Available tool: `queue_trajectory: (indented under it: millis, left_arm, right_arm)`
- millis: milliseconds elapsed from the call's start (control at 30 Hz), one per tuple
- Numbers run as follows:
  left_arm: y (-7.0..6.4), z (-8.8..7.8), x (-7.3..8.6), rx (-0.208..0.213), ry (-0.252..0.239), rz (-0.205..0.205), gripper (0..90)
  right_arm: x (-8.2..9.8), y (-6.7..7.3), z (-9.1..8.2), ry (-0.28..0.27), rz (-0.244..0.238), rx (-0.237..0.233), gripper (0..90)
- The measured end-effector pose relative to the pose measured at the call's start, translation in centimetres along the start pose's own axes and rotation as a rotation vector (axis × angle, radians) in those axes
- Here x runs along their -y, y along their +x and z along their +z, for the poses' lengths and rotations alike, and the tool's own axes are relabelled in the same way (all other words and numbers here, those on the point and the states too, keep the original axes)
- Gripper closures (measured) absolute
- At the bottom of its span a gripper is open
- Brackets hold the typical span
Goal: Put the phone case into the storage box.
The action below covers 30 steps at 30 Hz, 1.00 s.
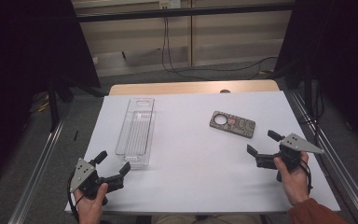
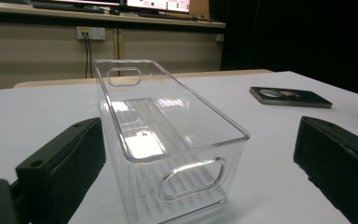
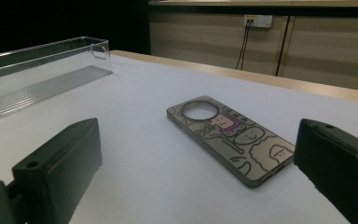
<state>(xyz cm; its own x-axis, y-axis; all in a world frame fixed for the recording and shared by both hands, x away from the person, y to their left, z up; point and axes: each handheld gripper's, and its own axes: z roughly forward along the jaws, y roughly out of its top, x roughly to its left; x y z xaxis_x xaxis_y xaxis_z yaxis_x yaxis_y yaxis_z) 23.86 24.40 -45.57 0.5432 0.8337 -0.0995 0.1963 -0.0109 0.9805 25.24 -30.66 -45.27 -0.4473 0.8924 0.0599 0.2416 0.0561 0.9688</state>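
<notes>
Both grippers spread wide and holding nothing; clear bin and phone case lie untouched on the white-covered bench.

White bench cover point(image 1: 200, 140) spans nearly the whole top, with a strip of bare wood showing along the far edge. Clear plastic bin point(image 1: 136, 131), long and narrow, upright, empty, with a cut-out handle at each end, lies left of centre, its length running from the far edge toward the near edge. Left gripper point(image 1: 113, 163) sits at the near-left corner, jaws wide apart, the bin's near end just ahead of them, not touching. Right gripper point(image 1: 262, 143) is near the right edge, jaws wide apart, aimed at the phone case point(image 1: 232, 124). Phone case lies flat, patterned back up, right of centre, well apart from the bin and near the right gripper.
</notes>
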Motion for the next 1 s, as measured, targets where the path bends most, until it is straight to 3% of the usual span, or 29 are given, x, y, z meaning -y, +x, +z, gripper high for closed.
queue_trajectory:
  millis: [267,300,433,600,767,833,1000]
  left_arm:
    - [0.0,0.0,0.0,0.006,0.001,-0.004,2.3]
    - [0.1,0.0,0.0,0.005,-0.001,-0.004,2.3]
    - [0.1,0.0,0.0,0.000,-0.001,-0.002,2.4]
    - [0.1,0.0,0.0,-0.001,0.001,-0.007,2.4]
    - [0.1,0.0,0.1,0.000,-0.002,-0.006,2.3]
    - [0.1,0.0,0.1,0.000,-0.002,-0.006,2.4]
    - [0.1,0.0,0.0,-0.006,-0.002,-0.009,2.4]
  right_arm:
    - [-1.3,-0.7,1.7,-0.003,-0.012,-0.006,0.0]
    - [-1.4,-0.8,1.9,-0.007,0.004,-0.009,0.2]
    - [-2.1,-1.0,2.7,-0.005,-0.019,0.000,0.3]
    - [-3.2,-1.6,4.0,-0.026,0.004,0.016,0.5]
    - [-3.5,-1.9,5.0,-0.012,-0.023,0.026,0.5]
    - [-3.6,-2.0,5.4,-0.015,-0.011,0.022,0.5]
    - [-3.6,-2.4,6.5,0.022,-0.026,0.028,0.7]
